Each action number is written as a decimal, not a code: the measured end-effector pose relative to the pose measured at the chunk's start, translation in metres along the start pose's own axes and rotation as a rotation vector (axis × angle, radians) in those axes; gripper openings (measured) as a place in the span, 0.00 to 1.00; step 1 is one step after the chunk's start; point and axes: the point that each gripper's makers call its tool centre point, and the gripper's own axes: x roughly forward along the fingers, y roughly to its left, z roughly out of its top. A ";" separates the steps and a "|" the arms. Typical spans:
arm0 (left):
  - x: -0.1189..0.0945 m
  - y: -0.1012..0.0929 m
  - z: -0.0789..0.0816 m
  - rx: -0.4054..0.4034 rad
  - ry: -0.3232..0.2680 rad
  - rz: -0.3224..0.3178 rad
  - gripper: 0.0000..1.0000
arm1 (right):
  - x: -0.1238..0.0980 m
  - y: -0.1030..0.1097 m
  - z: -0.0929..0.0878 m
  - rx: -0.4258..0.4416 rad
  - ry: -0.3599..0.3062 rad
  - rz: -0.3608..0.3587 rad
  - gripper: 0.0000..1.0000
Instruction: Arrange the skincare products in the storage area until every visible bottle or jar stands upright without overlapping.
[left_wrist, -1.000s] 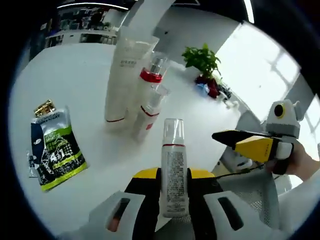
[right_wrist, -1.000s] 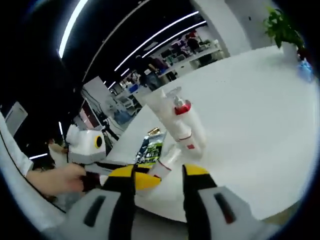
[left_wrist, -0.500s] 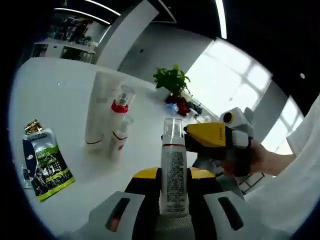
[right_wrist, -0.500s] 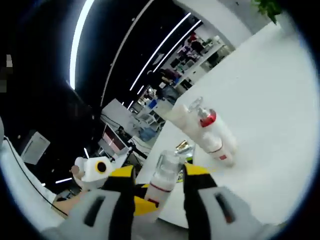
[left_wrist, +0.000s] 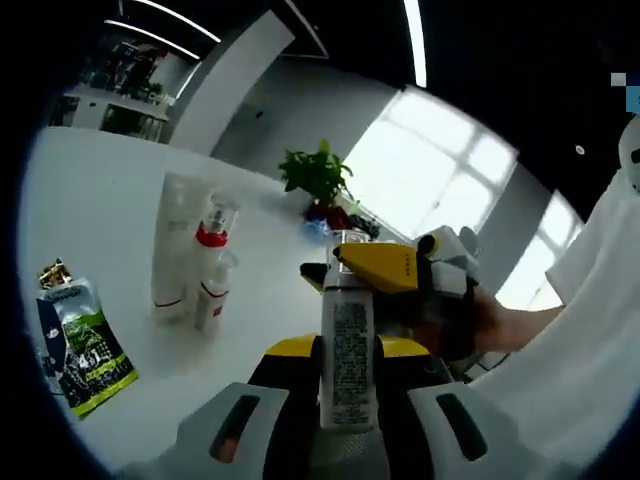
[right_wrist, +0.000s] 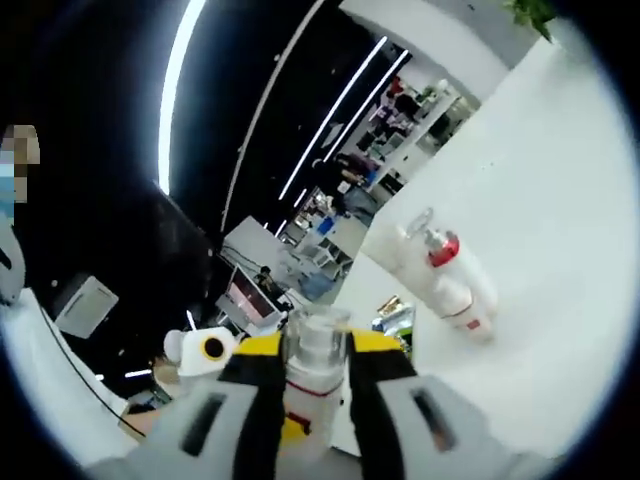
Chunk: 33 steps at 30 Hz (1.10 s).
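Observation:
A slim white bottle (left_wrist: 347, 335) with a clear cap and a red ring stands upright between the jaws of my left gripper (left_wrist: 347, 350), which is shut on its body above the white table (left_wrist: 100, 190). My right gripper (left_wrist: 338, 272) has come in from the right and its yellow jaws close around the bottle's cap. In the right gripper view the same cap (right_wrist: 315, 345) sits pinched between the jaws of my right gripper (right_wrist: 315, 352). A white tube (left_wrist: 170, 245), a red-collared bottle (left_wrist: 208, 262) and a smaller bottle stand bunched together on the table.
A green and black sachet (left_wrist: 82, 335) lies flat at the left, with a small gold item beside it. A potted plant (left_wrist: 318, 175) stands at the far side of the table. The bunched bottles (right_wrist: 452, 275) and the sachet (right_wrist: 393, 315) lie beyond my jaws. A person's hand (left_wrist: 500, 325) holds the right gripper.
The right gripper has moved onto the top of the held bottle and its jaws have narrowed around the cap. The left gripper keeps its hold; both cameras shifted.

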 end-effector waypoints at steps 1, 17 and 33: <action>0.001 0.004 -0.003 0.033 0.033 0.027 0.18 | 0.001 0.003 -0.002 -0.050 0.016 -0.005 0.23; 0.005 0.031 -0.019 0.317 0.254 0.152 0.18 | 0.022 0.005 -0.023 -0.526 0.163 -0.102 0.22; 0.019 0.076 -0.039 0.485 0.344 0.162 0.17 | 0.036 -0.029 -0.044 -0.721 0.210 -0.213 0.21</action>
